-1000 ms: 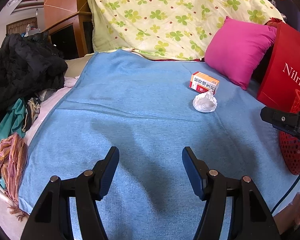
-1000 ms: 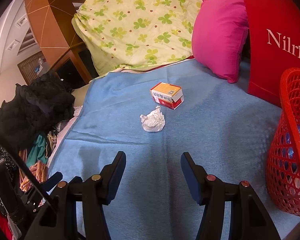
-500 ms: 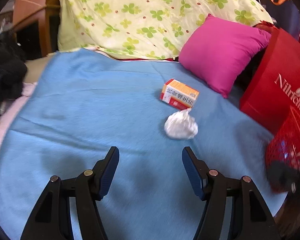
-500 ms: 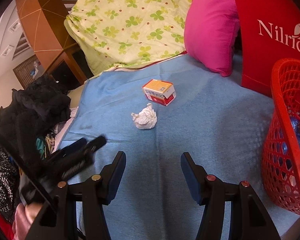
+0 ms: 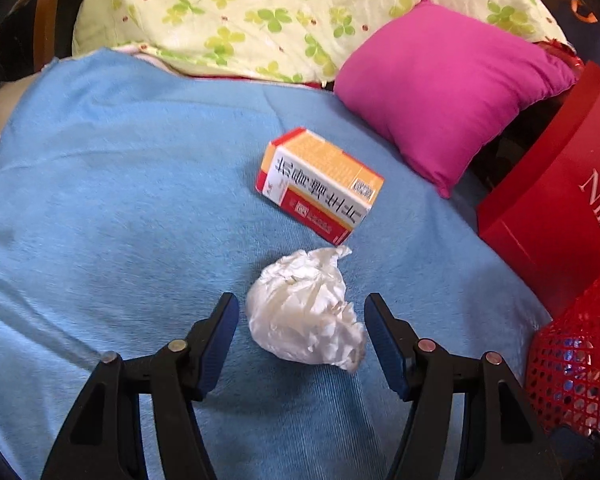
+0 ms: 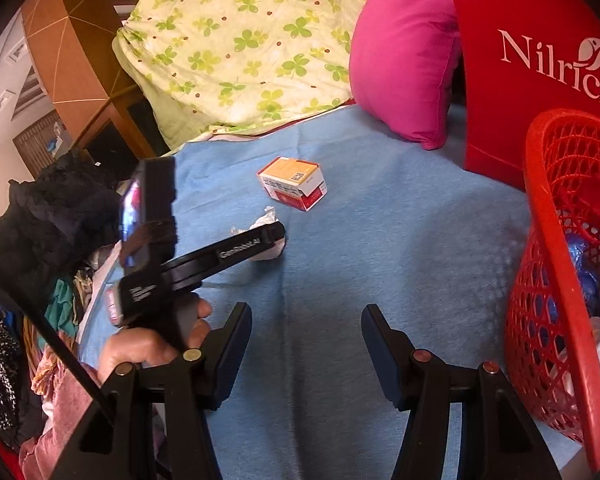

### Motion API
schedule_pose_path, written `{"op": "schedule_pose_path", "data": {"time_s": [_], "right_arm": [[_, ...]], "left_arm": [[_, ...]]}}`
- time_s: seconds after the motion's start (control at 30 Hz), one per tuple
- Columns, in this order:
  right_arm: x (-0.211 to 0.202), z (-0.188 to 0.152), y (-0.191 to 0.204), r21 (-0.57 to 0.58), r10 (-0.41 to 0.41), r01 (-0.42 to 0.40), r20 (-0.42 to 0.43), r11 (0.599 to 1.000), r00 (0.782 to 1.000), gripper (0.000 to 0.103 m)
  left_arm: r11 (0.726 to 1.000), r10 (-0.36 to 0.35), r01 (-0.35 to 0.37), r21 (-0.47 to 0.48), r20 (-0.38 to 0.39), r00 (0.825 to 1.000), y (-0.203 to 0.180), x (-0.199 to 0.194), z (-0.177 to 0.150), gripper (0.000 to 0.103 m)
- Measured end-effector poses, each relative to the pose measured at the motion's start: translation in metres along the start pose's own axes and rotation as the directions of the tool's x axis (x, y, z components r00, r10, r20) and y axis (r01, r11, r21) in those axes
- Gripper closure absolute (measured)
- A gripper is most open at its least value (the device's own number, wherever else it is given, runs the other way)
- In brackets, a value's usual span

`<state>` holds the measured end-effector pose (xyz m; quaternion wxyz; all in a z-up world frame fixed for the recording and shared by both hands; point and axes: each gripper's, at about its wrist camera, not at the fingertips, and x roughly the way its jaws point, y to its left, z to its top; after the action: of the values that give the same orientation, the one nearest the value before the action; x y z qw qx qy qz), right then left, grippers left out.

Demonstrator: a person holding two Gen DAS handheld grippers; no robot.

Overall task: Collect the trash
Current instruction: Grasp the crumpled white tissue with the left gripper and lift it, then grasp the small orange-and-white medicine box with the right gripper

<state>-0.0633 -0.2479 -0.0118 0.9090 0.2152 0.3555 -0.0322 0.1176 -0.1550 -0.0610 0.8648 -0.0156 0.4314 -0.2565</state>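
Observation:
A crumpled white paper ball (image 5: 306, 306) lies on the blue blanket (image 5: 120, 200). My left gripper (image 5: 300, 320) is open, with its fingers on either side of the ball and not closed on it. An orange, white and red carton (image 5: 320, 182) lies just beyond the ball. In the right wrist view the left gripper's body (image 6: 220, 258) covers most of the ball (image 6: 266, 216), and the carton (image 6: 294, 188) lies behind it. My right gripper (image 6: 306, 344) is open and empty over bare blanket, left of the red mesh basket (image 6: 556, 280).
A pink pillow (image 5: 444, 84) and a clover-print quilt (image 5: 280, 12) lie at the back. A red Nilrich bag (image 6: 536, 60) stands behind the basket, which holds some items. Dark clothes (image 6: 48, 220) are piled at the left edge.
My left gripper has moved forward and right across the blanket until its open fingers flank the paper ball. My right gripper has stayed nearly still.

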Motion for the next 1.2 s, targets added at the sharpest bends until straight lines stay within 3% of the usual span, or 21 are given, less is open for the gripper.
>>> {"op": "schedule_pose_path", "data": {"time_s": [0.03,0.13,0.33,0.53,0.73,0.8,0.9,1.07,1.2], "right_arm": [[0.0,0.0,-0.001,0.004,0.001,-0.001,-0.001,1.0,1.0,0.042],[-0.002,0.0,0.0,0.003,-0.007,0.007,0.007,1.0,1.0,0.042],[-0.004,0.002,0.006,-0.009,-0.011,0.011,0.022,1.0,1.0,0.042],[0.013,0.013,0.028,-0.081,-0.015,0.018,0.042,0.997,0.999,0.042],[0.059,0.052,0.051,-0.145,0.002,0.005,0.053,0.989,0.999,0.04],[0.08,0.07,0.055,-0.144,-0.012,0.021,0.06,0.989,0.998,0.033],[0.114,0.091,0.058,-0.154,-0.045,0.05,0.034,0.987,0.998,0.03],[0.169,0.123,0.066,-0.287,-0.151,0.145,0.0,0.947,0.989,0.03],[0.2,0.137,0.069,-0.365,-0.169,0.139,-0.052,0.921,0.984,0.026]], "left_arm": [[1.0,-0.002,0.002,-0.004,-0.013,1.0,0.001,0.004,-0.001,0.056],[1.0,0.001,-0.001,-0.003,-0.005,1.0,0.004,0.0,-0.002,0.061],[0.993,0.082,-0.085,0.076,0.045,0.996,0.004,-0.045,-0.009,0.061],[0.987,0.15,-0.153,0.041,0.067,0.986,0.03,-0.099,-0.025,0.061],[0.976,0.216,-0.216,-0.006,0.068,0.974,0.062,-0.116,-0.03,0.061],[0.971,0.24,-0.239,-0.017,0.057,0.969,0.072,-0.114,-0.031,0.061],[0.962,0.27,-0.269,-0.039,0.035,0.962,0.086,-0.112,-0.031,0.061],[0.965,0.256,-0.254,-0.07,0.014,0.967,0.099,-0.108,-0.027,0.061],[0.971,0.227,-0.226,-0.079,0.005,0.974,0.099,-0.105,-0.023,0.061]]}}
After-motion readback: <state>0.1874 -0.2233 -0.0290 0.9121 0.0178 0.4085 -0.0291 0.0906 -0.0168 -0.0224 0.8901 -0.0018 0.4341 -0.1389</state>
